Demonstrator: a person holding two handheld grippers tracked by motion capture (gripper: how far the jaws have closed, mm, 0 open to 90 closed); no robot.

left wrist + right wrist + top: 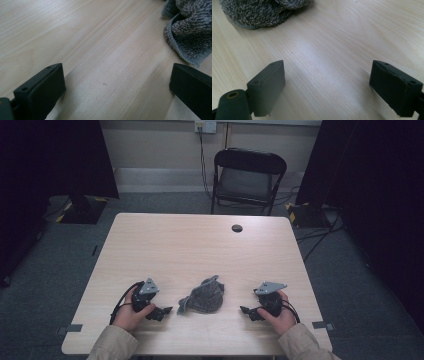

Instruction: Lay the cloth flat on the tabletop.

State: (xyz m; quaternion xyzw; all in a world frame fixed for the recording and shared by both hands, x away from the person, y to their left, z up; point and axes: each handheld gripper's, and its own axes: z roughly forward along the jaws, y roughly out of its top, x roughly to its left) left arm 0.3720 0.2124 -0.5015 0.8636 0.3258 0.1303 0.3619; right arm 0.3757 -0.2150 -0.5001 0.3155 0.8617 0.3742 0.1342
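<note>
A: Where does the cloth (204, 296) lie?

B: Crumpled on the desk (200, 245), near its front edge, between the two hand-held grippers and touching neither; its folds hide its true shape, and I cannot tell whether it is a towel or a knit.

A: And the left hand-held gripper (159, 313)?

B: Released; in the left gripper view its jaws stand wide over bare wood, with the cloth's hemmed edge (186, 30) cut off at the top right corner.

A: The right hand-held gripper (248, 311)?

B: Released too; its jaws gape over bare desk, and the cloth (262, 11) is cut off by the top edge there.

A: Any writing?

B: None I can read; the wall socket (205, 126) behind the chair (247, 175) is too small to make out, and dark curtains (55, 160) swallow both sides of the room.
</note>
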